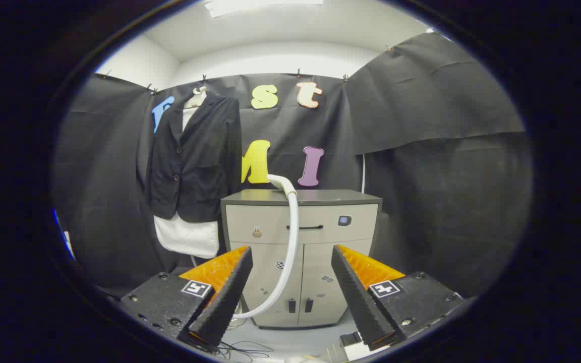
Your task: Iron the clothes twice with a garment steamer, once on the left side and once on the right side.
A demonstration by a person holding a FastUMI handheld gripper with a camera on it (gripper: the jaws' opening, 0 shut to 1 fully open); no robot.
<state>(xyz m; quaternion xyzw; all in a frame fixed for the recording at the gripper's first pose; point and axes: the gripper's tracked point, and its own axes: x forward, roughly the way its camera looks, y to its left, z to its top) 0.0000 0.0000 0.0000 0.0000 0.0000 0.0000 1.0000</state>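
The gripper [290, 262] is sitting low and facing the booth's back wall, its two ribbed fingers [225, 297] spread wide and pinching nothing. Through the gap between them a grey cabinet [341, 204] is standing some way ahead, with a drawer handle [304, 227] across its upper front and two doors below.

A white steamer hose [290, 237] is rising off the cabinet top, arching over the front edge and trailing down across the doors toward the floor near the left finger. The steamer head is not made out clearly; it may be lying on the cabinet top behind the hose's bend, but that cannot be told from here.

The garment, a dark jacket [194, 156] over a white shirt [187, 237], is hanging from a hanger [197, 96] against the black cloth, beyond the left finger and just left of the cabinet. It is well apart from the gripper.

Judged stage: neither pass begun; the steamer is not yet picked up.

Risks from here:
- Hose is smooth and round; a grip on it instead of the handle could be slipping or twisting.
- Slack hose draping down the cabinet front could be snagging on the cabinet edge as the head is lifted.
- Jacket is hanging free; pushing it could be swinging it off line, leaving one side poorly covered.
- Loose thin cables [242, 348] on the floor by the fingers could be catching.
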